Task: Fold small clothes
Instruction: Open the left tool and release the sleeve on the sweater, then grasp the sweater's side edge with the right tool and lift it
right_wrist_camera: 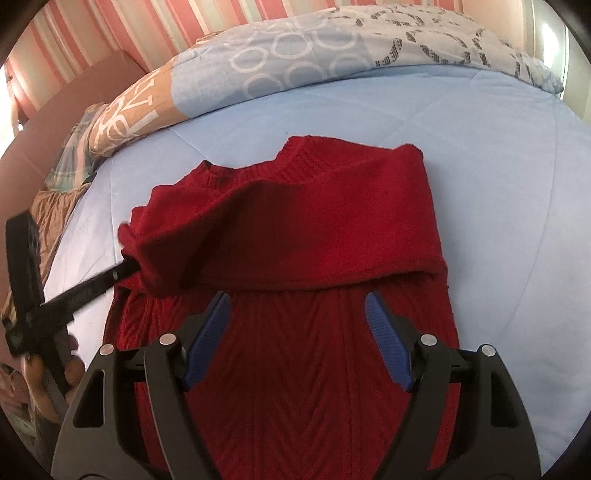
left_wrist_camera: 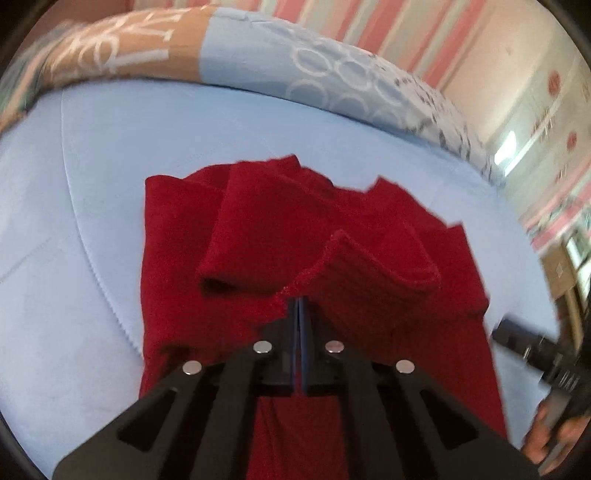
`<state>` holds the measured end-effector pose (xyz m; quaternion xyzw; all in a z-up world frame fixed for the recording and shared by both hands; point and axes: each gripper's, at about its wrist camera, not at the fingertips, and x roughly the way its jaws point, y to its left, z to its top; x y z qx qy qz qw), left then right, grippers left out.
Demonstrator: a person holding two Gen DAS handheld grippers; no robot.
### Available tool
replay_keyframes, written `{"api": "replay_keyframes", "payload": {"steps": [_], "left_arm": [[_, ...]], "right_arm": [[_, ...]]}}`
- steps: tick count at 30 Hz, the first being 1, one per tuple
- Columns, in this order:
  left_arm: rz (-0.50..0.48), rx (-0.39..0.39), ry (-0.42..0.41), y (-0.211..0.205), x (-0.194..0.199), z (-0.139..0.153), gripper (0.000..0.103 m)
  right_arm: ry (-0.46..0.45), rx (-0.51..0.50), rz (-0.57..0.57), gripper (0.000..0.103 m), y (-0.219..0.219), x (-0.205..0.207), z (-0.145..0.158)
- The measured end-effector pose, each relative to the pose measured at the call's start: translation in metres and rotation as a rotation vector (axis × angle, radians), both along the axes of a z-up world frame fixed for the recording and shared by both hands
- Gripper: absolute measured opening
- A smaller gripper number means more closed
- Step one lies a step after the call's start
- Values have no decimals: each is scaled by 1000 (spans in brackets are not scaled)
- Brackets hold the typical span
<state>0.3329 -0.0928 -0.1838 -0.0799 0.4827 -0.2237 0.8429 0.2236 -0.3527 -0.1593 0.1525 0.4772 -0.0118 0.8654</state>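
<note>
A red knitted sweater (right_wrist_camera: 295, 362) lies on a light blue bed cover (right_wrist_camera: 498, 184), with its sleeves folded across the body. In the left wrist view my left gripper (left_wrist_camera: 300, 301) is shut on the ribbed edge of a sleeve cuff of the sweater (left_wrist_camera: 369, 273), lifted slightly. The left gripper also shows in the right wrist view (right_wrist_camera: 127, 264), its tip under the folded sleeve at the left. My right gripper (right_wrist_camera: 295, 314) is open and empty, hovering over the sweater's body just below the folded sleeve. The right gripper shows at the right edge of the left wrist view (left_wrist_camera: 532, 347).
A patterned quilt (right_wrist_camera: 288, 62) in blue, tan and white is bunched along the far side of the bed. A pink striped wall (right_wrist_camera: 129, 33) stands behind it. The blue cover (left_wrist_camera: 74, 258) spreads around the sweater.
</note>
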Motion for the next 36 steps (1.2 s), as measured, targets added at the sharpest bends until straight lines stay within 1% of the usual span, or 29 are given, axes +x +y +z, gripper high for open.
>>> {"api": "replay_keyframes", "payload": {"steps": [2, 4, 6, 7, 8, 9, 10, 12, 13, 15, 17, 18, 21, 22, 23, 25, 27, 29, 30, 33, 34, 35, 36], "left_arm": [[19, -43, 38, 5, 16, -4, 0], [29, -50, 49, 11, 22, -5, 0], [38, -81, 68, 18, 26, -6, 0], [40, -124, 83, 24, 27, -4, 0], [47, -148, 84, 29, 27, -2, 0], [59, -149, 78, 32, 27, 1, 0], [59, -103, 37, 33, 26, 7, 0], [9, -40, -22, 28, 19, 15, 0], [-27, -32, -50, 24, 14, 20, 1], [-78, 2, -101, 14, 4, 24, 11], [-101, 7, -120, 8, -1, 22, 61], [-113, -5, -127, 6, -3, 21, 64], [-150, -61, -129, 2, -9, 20, 66], [-177, -88, -117, 0, -13, 18, 66], [-192, -93, -108, -3, -14, 17, 67], [-201, -40, -117, -11, -20, 13, 67], [-190, 14, -148, -14, -27, 12, 66], [-184, 65, -173, -13, -31, 11, 66], [-182, 83, -178, -13, -32, 10, 66], [-162, 100, -165, -5, -35, 6, 66], [-149, 111, -166, -3, -36, 5, 66], [-136, 122, -163, -1, -37, 5, 65], [-124, 126, -160, 0, -38, 5, 65]], "right_arm": [[6, 8, -4, 76, -2, -1, -3], [8, 10, -8, 76, -2, -2, -5], [6, 13, -14, 76, -3, -4, -6], [4, 14, -18, 76, -5, -4, -6], [3, 17, -22, 76, -6, -5, -7], [3, 21, -27, 76, -7, -5, -7], [-1, 30, -29, 76, -9, -5, -8], [-13, 30, -22, 76, -9, -7, -6], [-14, 27, -21, 76, -8, -6, -6], [-12, 28, -20, 76, -8, -6, -7], [-5, 33, -26, 76, -8, -6, -9], [-4, 35, -28, 76, -9, -6, -10], [-5, 37, -29, 76, -10, -8, -10], [-4, 35, -28, 76, -11, -9, -10], [-3, 35, -28, 76, -11, -10, -11], [4, 65, -24, 76, -14, -10, -15], [18, 140, -21, 76, -12, -8, -22], [39, 217, 8, 76, -1, -5, -32], [45, 244, 43, 76, 11, -1, -37], [64, 252, 81, 76, 35, 5, -47], [68, 272, 88, 69, 42, 7, -50], [74, 285, 97, 57, 50, 9, -53], [80, 283, 104, 49, 56, 10, -54]]}}
